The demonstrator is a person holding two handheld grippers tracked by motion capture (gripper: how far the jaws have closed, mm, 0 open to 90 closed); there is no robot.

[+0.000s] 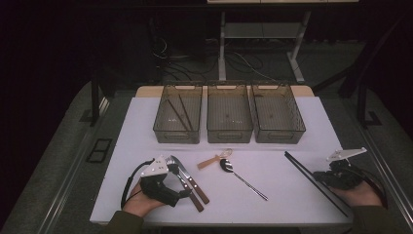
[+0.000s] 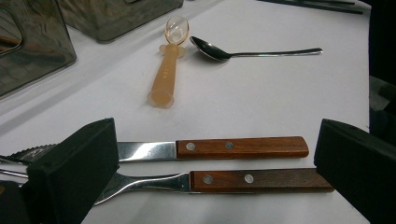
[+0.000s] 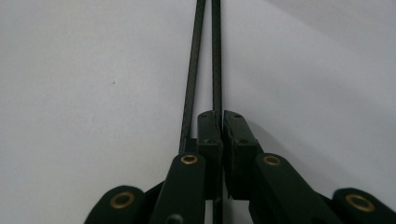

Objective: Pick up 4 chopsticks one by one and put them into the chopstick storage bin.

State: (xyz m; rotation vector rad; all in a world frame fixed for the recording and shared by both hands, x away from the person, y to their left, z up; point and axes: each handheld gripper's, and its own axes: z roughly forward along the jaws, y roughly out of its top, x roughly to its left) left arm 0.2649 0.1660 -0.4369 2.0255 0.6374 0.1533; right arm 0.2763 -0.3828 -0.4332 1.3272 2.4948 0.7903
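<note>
My left gripper (image 1: 185,191) (image 2: 217,158) stands open low over the white table (image 1: 272,204). A wooden-handled knife (image 2: 243,147) and a matching fork (image 2: 261,179) lie side by side between its wide-set jaws, which do not touch them. At the right, a pair of black chopsticks (image 1: 302,168) lies slanted on the table. My right gripper (image 1: 317,176) (image 3: 222,116) is shut on one chopstick (image 3: 216,56) near its end. The other chopstick (image 3: 195,56) passes just outside the left jaw.
A metal spoon (image 1: 241,178) (image 2: 261,52) and a small orange plastic spoon (image 1: 214,160) (image 2: 167,70) lie mid-table. Three clear bins (image 1: 177,135) (image 1: 230,135) (image 1: 280,135) stand in a row at the back; the left one holds two dark sticks (image 1: 178,113).
</note>
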